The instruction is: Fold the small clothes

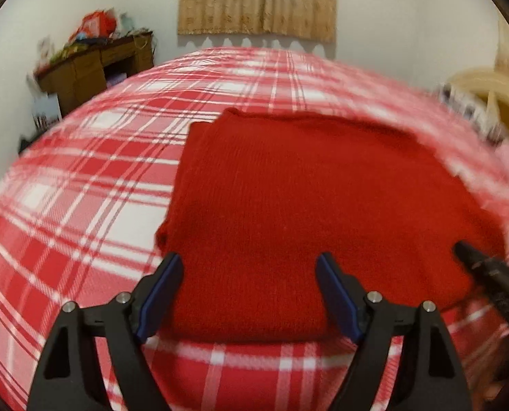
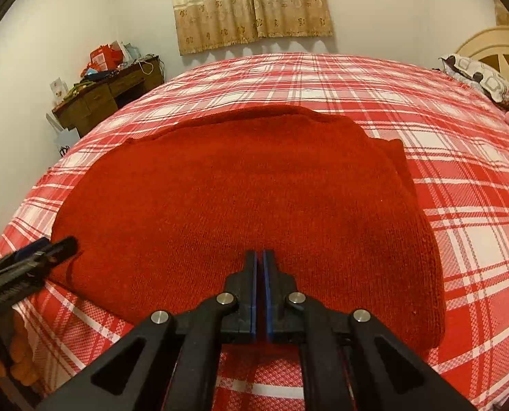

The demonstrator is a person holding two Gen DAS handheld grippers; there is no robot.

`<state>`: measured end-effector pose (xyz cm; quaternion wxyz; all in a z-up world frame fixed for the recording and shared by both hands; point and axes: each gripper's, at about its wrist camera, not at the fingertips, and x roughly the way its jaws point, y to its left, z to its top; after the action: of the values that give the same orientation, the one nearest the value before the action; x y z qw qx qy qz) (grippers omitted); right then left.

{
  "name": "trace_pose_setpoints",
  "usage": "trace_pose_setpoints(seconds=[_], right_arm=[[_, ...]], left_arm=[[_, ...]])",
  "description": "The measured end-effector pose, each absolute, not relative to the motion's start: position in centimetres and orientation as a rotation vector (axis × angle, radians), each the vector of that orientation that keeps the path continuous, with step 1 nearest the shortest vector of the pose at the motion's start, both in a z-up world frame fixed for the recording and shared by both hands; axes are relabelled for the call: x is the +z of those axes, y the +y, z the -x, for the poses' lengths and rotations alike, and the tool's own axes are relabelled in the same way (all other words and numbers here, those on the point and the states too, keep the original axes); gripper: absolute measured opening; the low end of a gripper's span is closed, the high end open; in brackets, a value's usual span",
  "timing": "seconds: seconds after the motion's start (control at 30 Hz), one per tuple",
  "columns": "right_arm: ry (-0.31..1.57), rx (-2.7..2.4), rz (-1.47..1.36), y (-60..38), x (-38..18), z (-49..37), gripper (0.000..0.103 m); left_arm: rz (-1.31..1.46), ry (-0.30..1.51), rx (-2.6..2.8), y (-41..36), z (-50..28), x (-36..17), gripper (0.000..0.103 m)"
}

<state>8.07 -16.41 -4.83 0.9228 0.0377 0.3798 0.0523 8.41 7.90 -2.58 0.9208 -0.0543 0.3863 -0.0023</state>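
Observation:
A red knitted garment [image 1: 305,205] lies folded flat in a rough rectangle on the red-and-white plaid bed [image 1: 83,178]. It also shows in the right wrist view [image 2: 240,198]. My left gripper [image 1: 249,267] is open and empty, its blue-padded fingers spread over the garment's near left edge. My right gripper [image 2: 262,257] is shut with nothing between its pads, just above the garment's near edge. The right gripper's tip shows at the right of the left wrist view [image 1: 473,257]. The left gripper shows at the left of the right wrist view [image 2: 42,250].
A wooden desk [image 2: 107,96] piled with clutter stands against the far left wall. A beige curtain [image 2: 251,3] hangs on the back wall. A patterned pillow [image 2: 483,78] and a cream headboard [image 2: 494,44] are at the far right of the bed.

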Motion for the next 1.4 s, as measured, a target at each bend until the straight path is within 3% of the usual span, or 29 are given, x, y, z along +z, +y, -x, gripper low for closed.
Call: trace_pose_setpoints(seconds=[0.23,0.5,0.6,0.7,0.77,1.0,1.13,1.23,1.3,1.33,1.4], right_arm=[[0.777,0.131,-0.125,-16.9,-5.0,-8.1,0.003],[0.776,0.137,-0.135,-17.2,-5.0,-8.2,0.003],[0.783,0.128,-0.118,-17.1,-4.9,-8.4,0.003],[0.797,0.140,-0.099,-16.4,-4.0,-8.8,0.003],[0.785,0.195,-0.139,-15.7,-2.9,-9.2,0.003],[0.793,0.273,-0.129,-11.6,-2.5,-12.7,0.003],[0.831,0.289,-0.169,-11.8,-5.5,-13.4,0.003],[0.838,0.305,-0.203,-12.4,-5.7,-13.7,0.003],[0.834,0.306,-0.206,-12.4,-5.8,-13.7,0.003],[0.832,0.303,-0.196,-12.3,-5.8,-13.6,0.003],[0.829,0.299,-0.184,-12.1,-5.8,-13.4,0.003]], left_arm=[[0.323,0.759,0.084,13.4,-9.3,-1.6,0.081],[0.380,0.830,0.006,10.9,-13.5,-4.1,0.074],[0.395,0.827,-0.034,9.9,-13.7,-4.0,0.058],[0.421,0.814,-0.044,10.6,-14.0,-3.6,0.029],[0.466,0.791,-0.097,11.3,-14.0,-3.2,0.025],[0.415,0.780,-0.077,10.5,-14.1,-3.1,0.027],[0.459,0.786,-0.061,11.3,-14.0,-3.8,0.038],[0.472,0.782,-0.050,11.3,-13.8,-4.0,0.040],[0.454,0.776,-0.046,10.8,-13.7,-3.9,0.038],[0.433,0.767,-0.053,10.4,-13.7,-3.6,0.029],[0.392,0.747,-0.073,9.8,-13.6,-3.0,0.025]])
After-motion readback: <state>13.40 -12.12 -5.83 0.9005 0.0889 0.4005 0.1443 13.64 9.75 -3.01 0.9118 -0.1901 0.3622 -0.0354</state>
